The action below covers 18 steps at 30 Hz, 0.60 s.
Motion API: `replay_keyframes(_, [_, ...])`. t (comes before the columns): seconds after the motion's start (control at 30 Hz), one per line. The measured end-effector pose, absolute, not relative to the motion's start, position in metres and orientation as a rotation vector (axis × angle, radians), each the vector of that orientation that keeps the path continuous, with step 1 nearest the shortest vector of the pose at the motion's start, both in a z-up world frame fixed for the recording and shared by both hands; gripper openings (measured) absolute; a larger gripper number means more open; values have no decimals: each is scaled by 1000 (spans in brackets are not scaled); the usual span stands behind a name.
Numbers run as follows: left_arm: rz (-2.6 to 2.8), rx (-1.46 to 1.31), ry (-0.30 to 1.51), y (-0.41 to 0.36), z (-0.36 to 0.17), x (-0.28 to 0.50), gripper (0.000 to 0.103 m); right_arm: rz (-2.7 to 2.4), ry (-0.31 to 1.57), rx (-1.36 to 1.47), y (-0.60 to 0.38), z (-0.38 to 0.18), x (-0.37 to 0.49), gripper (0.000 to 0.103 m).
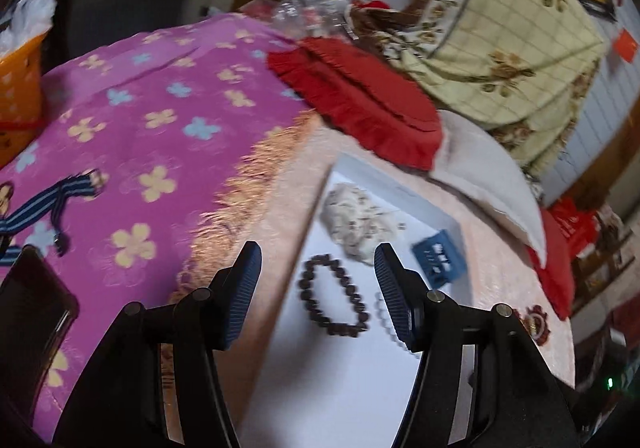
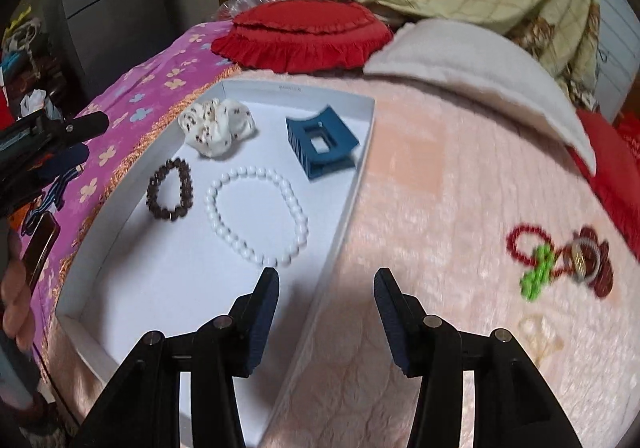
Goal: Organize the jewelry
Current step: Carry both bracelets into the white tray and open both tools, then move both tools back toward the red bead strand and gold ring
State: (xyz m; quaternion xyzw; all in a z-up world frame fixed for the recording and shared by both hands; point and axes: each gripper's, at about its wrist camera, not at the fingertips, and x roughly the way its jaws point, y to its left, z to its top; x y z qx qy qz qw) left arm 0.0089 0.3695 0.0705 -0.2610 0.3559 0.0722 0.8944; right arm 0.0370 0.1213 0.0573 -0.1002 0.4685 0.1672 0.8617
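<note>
Ribbed blue pads of the left gripper (image 1: 318,264) stand apart, empty, above a shallow white cardboard box (image 1: 352,388) holding a dark beaded bracelet (image 1: 334,302), a speckled fabric scrunchie (image 1: 358,224) and a blue plastic claw clip (image 1: 439,257).

Right gripper (image 2: 326,288) likewise gapes empty, straddling the box wall (image 2: 348,204); a white pearl-like bracelet (image 2: 256,216) lies inside, on plush pink bedding (image 2: 440,208).

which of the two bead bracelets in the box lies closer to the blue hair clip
The white bead bracelet. It lies in the middle of the white box, just below the blue hair clip; the dark brown bracelet lies by the far wall, beyond the white one.
</note>
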Motion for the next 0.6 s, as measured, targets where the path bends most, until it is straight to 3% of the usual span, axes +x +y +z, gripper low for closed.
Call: replay_keyframes(0.6, [107, -329, 719, 283, 90, -13, 59, 215, 970, -91, -8, 54, -30, 47])
